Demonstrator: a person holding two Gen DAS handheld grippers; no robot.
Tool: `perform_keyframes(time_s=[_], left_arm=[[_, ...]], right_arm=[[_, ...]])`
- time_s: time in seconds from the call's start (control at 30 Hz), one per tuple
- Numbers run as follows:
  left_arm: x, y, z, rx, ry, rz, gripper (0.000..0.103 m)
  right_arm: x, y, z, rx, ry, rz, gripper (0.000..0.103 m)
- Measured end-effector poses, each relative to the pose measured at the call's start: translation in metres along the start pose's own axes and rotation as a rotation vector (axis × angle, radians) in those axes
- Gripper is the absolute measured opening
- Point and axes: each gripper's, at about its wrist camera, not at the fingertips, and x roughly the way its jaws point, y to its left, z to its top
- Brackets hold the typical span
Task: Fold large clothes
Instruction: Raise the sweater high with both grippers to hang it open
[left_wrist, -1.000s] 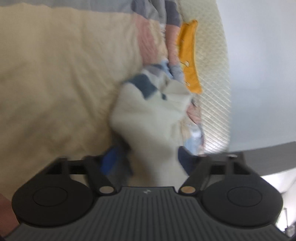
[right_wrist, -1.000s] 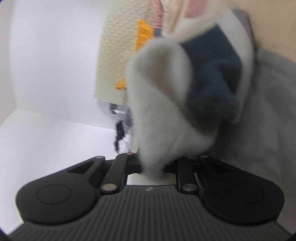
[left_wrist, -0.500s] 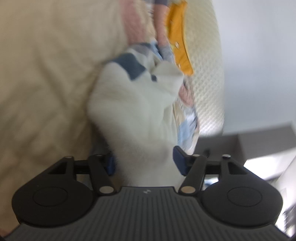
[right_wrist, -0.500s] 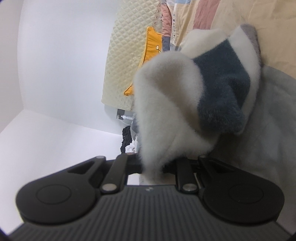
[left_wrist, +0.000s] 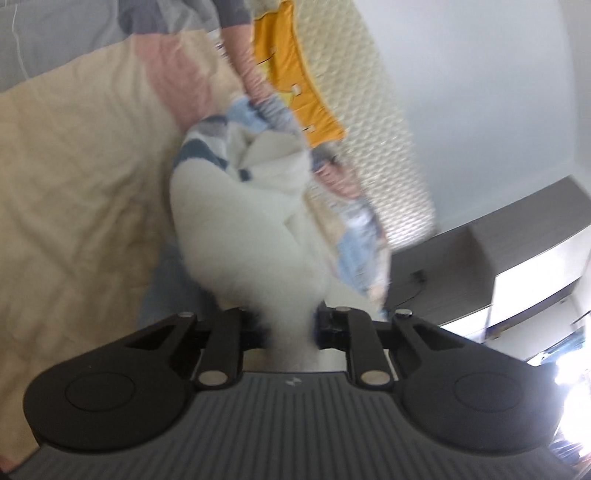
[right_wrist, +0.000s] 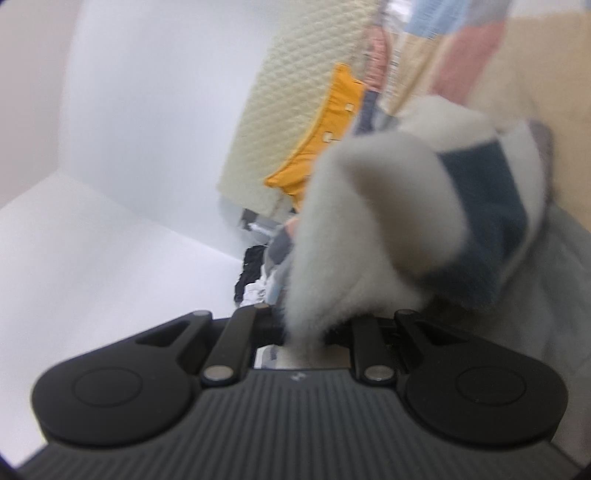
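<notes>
A fluffy white fleece garment (left_wrist: 251, 229) with dark blue patches is bunched up and lifted above the bed. My left gripper (left_wrist: 290, 326) is shut on one white edge of it. In the right wrist view the same garment (right_wrist: 391, 206) rises in a big fold with a dark blue panel. My right gripper (right_wrist: 304, 332) is shut on another white edge. The fingertips of both grippers are hidden in the fleece.
A beige quilt (left_wrist: 74, 184) with pink and grey patches covers the bed. A cream quilted headboard (left_wrist: 373, 122) with an orange cloth (left_wrist: 295, 74) stands behind, also in the right wrist view (right_wrist: 295, 92). White wall (right_wrist: 129, 129) lies left; a dark cabinet (left_wrist: 461, 266) right.
Both grippers have swung with the garment still held; the left view has turned so more of the quilt and the cabinet show, and the right view has tilted toward the headboard.
</notes>
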Motion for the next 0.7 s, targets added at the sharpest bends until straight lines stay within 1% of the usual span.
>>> perform_keyframes(time_s=[0.07,0.13,0.23,0.33,0.47,0.57,0.7], left_arm=[[-0.012,-0.016,0.007,0.011,-0.021,-0.026,0.019],[-0.025,-0.037,0.014,0.052,-0.036,-0.049,0.019],[-0.040,-0.069,0.022,0.117,-0.049,-0.084,0.019],[-0.050,-0.097,0.035,0.121,-0.033,-0.142,0.019],[-0.070,-0.135,0.053,0.151,-0.062,-0.181,0.019],[-0.086,-0.164,0.063,0.178,-0.082,-0.212,0.019],[-0.119,-0.208,0.073,0.235,-0.122,-0.262,0.019]], right_arm=[[-0.007,0.009,0.004,0.002,-0.009,0.034,0.017],[-0.016,0.020,0.008,-0.002,-0.022,0.064,0.017],[-0.026,0.045,0.018,-0.057,-0.036,0.088,0.017],[-0.034,0.074,0.035,-0.109,-0.056,0.119,0.017],[-0.041,0.108,0.052,-0.175,-0.071,0.141,0.017],[-0.049,0.130,0.057,-0.214,-0.079,0.164,0.017],[-0.064,0.162,0.066,-0.236,-0.094,0.224,0.017]])
